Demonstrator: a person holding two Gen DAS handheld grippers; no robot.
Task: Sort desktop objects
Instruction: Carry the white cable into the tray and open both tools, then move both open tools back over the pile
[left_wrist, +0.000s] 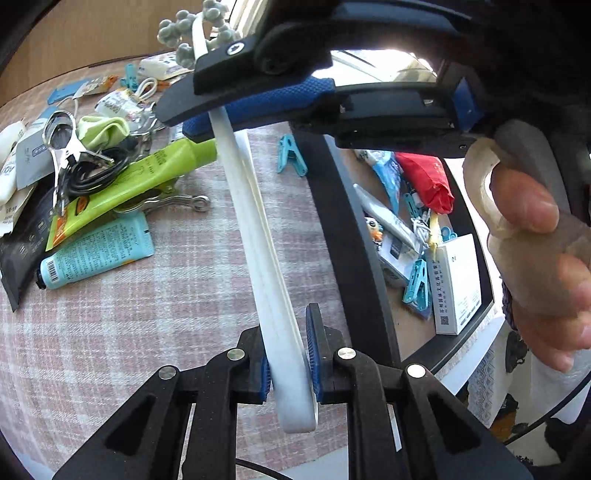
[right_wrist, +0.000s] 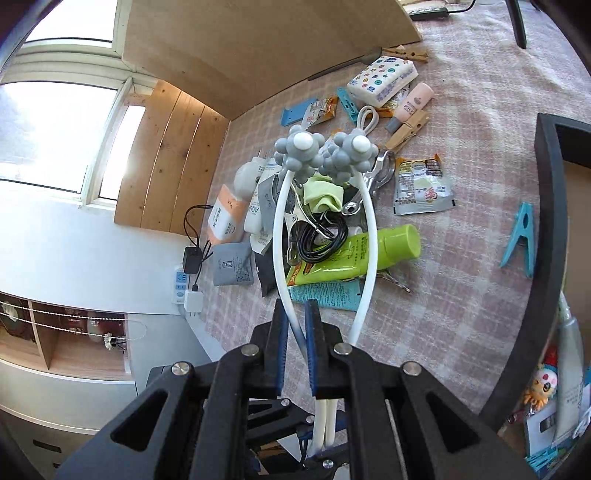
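Observation:
A white fork-shaped massager (left_wrist: 258, 229) with two grey knobbly rollers (right_wrist: 325, 151) hangs in the air over the checked tablecloth. My left gripper (left_wrist: 288, 369) is shut on the rounded handle end, its blue pads against both sides. My right gripper (right_wrist: 295, 332) is shut on one white arm of the fork, below the rollers. In the left wrist view the right gripper (left_wrist: 207, 103) crosses the top of the picture, clamped on that arm. A person's hand (left_wrist: 535, 240) grips the right tool's trigger.
A black-rimmed tray (left_wrist: 354, 229) at the right holds a white box (left_wrist: 458, 284), a red packet (left_wrist: 428, 177) and blue clips. A pile with a green tube (right_wrist: 369, 251), a teal tube (left_wrist: 99, 251) and a black cable lies under the massager. A blue clothespin (right_wrist: 521, 240) lies apart.

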